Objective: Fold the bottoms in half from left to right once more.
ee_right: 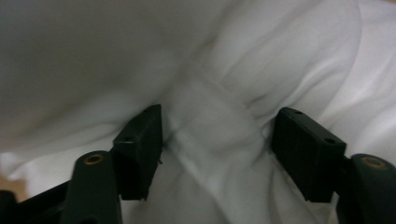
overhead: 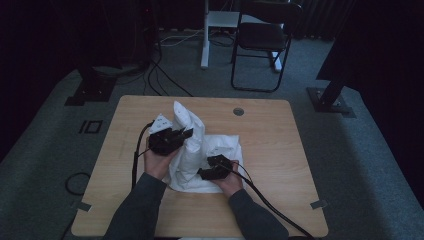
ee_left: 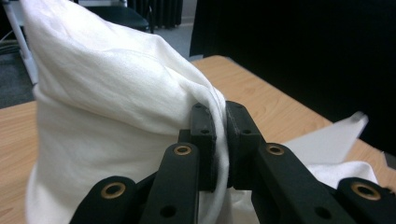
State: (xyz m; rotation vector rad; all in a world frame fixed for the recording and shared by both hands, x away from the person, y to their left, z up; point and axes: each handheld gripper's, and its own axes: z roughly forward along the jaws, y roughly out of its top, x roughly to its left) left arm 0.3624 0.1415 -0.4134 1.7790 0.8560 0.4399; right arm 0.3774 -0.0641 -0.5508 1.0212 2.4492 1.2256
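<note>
Writing: no brand, label or lettering can be read on anything in the three views.
Cloth: a white cloth (overhead: pixel 200 150) lies rumpled at the centre of the high view, on the wooden table (overhead: pixel 280 150); one part stands up in a peak toward the upper left of the heap.
Left gripper (overhead: pixel 186 133): jaws nearly together, pinching a fold of the cloth (ee_left: pixel 112 102), which rises as a creased white mass over the left half of the left gripper view.
Right gripper (overhead: pixel 206 170): jaws set wide, a twisted ridge of the cloth (ee_right: pixel 210 135) between them with a gap on each side; no earlier picture to compare.
High view adds: both sleeves at the bottom, a black chair (overhead: pixel 265 35) at the top, a round hole (overhead: pixel 238 111) in the tabletop.
Left gripper view adds: a flat white corner (ee_left: pixel 327 140) at the right.
Look: plain, soft, matte, softly wrinkled.
</note>
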